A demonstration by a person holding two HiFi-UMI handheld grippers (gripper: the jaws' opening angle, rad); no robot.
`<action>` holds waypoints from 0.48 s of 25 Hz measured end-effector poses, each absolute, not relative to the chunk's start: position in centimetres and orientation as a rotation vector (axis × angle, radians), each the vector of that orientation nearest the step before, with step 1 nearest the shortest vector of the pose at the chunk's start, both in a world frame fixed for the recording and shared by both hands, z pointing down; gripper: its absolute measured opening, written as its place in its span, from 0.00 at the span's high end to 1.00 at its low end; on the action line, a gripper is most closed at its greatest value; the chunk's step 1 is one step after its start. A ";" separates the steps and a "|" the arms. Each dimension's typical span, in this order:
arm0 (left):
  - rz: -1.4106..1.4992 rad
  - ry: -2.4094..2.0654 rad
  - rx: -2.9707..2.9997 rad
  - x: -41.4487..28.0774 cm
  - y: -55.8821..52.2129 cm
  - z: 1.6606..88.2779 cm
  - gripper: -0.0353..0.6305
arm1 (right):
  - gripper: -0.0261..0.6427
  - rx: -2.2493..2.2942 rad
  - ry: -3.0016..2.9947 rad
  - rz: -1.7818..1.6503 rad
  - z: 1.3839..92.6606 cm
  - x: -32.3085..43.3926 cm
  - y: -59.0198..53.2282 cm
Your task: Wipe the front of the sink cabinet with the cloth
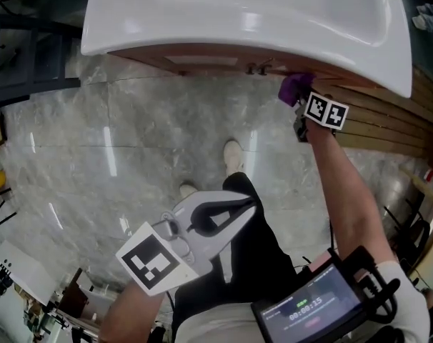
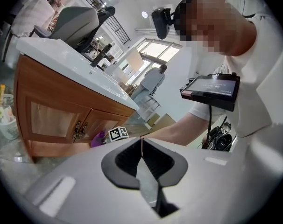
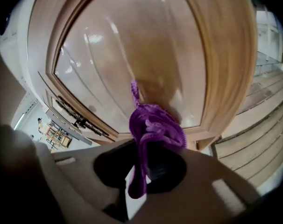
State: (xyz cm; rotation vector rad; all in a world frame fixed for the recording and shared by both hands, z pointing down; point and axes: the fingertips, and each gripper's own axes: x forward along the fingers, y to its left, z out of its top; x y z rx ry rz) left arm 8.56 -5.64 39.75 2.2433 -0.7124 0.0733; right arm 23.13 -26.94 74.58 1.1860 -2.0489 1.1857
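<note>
The purple cloth (image 3: 153, 129) is bunched between the jaws of the right gripper (image 3: 148, 160), which are clamped on it; its free end is pressed against the glossy panel of a wooden cabinet door (image 3: 132, 55); in the right gripper view its long axis runs along the line of the jaws toward the door, and a thin tail points on up the panel; a pair of dark ornate handles (image 3: 76, 118) sits off to one side of it, apart from the cloth; from the head view the cloth (image 1: 295, 86) lies just under the rim of the white sink (image 1: 238, 13), right of the handles (image 1: 259, 66) on the cabinet front (image 1: 202, 57), with the right gripper (image 1: 302, 109) behind it; the cube on that gripper bears black-and-white square patterns and no letters; the left gripper (image 1: 249, 204) hangs low over the person's legs, well apart from the cabinet, its jaws pressed together with nothing between them; a small screen (image 1: 309, 309) strapped by the right forearm shows a row of digits too blurred to read surely; below are grey marble floor tiles (image 1: 131, 134) and two pale shoes (image 1: 233, 154); slatted wood (image 1: 388, 120) runs along the right.
</note>
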 end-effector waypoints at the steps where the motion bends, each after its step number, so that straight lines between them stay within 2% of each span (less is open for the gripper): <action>1: 0.068 -0.722 2.243 8.1 -5.5 39.7 0.93 | 0.88 1.171 -2.054 1.185 74.6 22.1 -26.8; 12: 0.021 -0.836 2.238 4.0 -3.5 39.0 0.93 | 0.88 1.033 -2.111 1.154 74.3 13.6 -25.0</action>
